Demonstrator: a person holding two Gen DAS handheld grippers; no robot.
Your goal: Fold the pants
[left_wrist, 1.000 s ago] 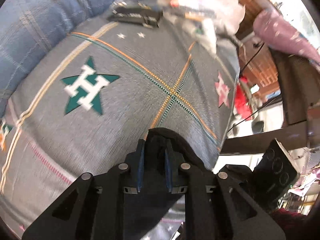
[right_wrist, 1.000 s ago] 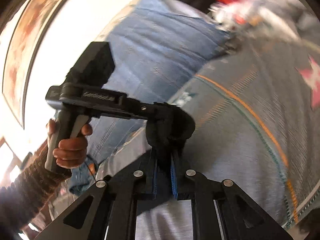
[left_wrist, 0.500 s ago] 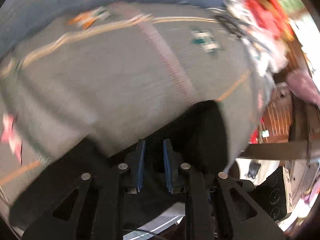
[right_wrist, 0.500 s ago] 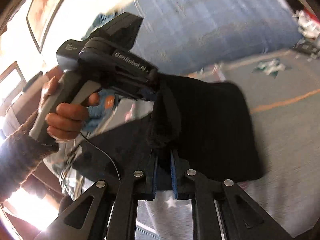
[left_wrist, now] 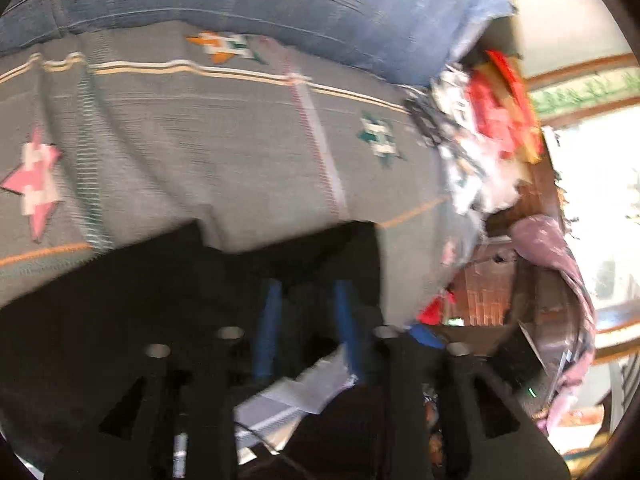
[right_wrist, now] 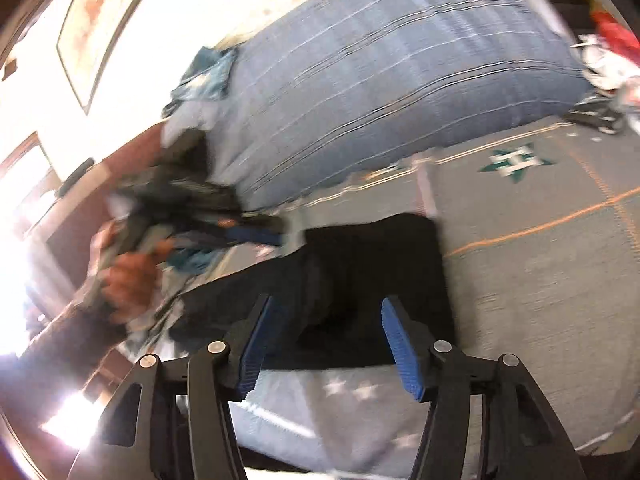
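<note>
From the left wrist, the left hand-held gripper (left_wrist: pixel 306 320) hangs parted over the black pants (left_wrist: pixel 160 280) lying on the grey bedspread (left_wrist: pixel 200 140), and from the right wrist, the right hand-held gripper (right_wrist: pixel 332 340) gapes wide above the pants (right_wrist: pixel 372 272), beside a blue pillow (right_wrist: pixel 400 80).

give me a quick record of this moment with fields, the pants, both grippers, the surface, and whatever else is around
pants: black pants lying flat on the bedspread, folded over
right gripper: right gripper open, above the near edge of the pants, gripping nothing
left gripper: left gripper jaws apart, over the pants; frame blurred
surface: grey bedspread with star motifs and orange lines
behind: blue striped pillow
clutter: red and white pile at the bed's far corner
</note>
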